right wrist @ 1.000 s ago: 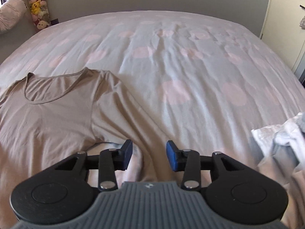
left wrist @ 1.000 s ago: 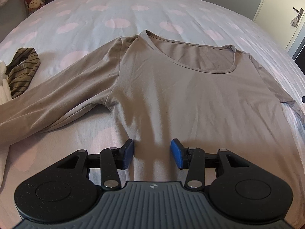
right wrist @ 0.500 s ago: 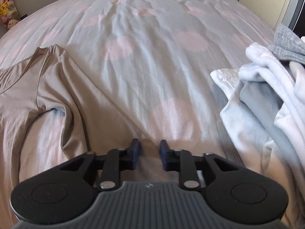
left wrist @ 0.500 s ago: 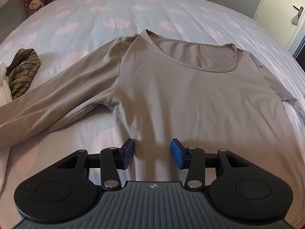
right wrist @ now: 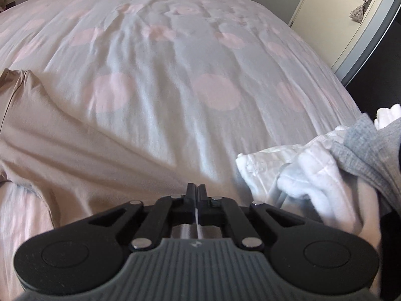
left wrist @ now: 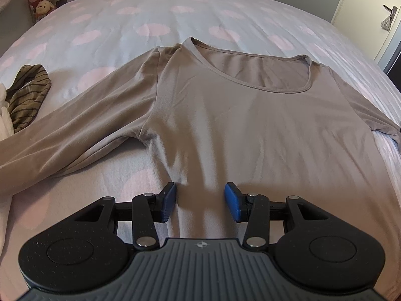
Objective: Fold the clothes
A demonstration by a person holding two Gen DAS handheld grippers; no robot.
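Left wrist view low over shirt [left wrist: 250, 130] hem, facing neckline, right wrist view close above bed [right wrist: 175, 75] toward door [right wrist: 351, 12], both sharing shirt, bedspread

left gripper [left wrist: 200, 202] fingers spread wide; right gripper [right wrist: 196, 192] fingers pressed together.

no readable text or labels anywhere.
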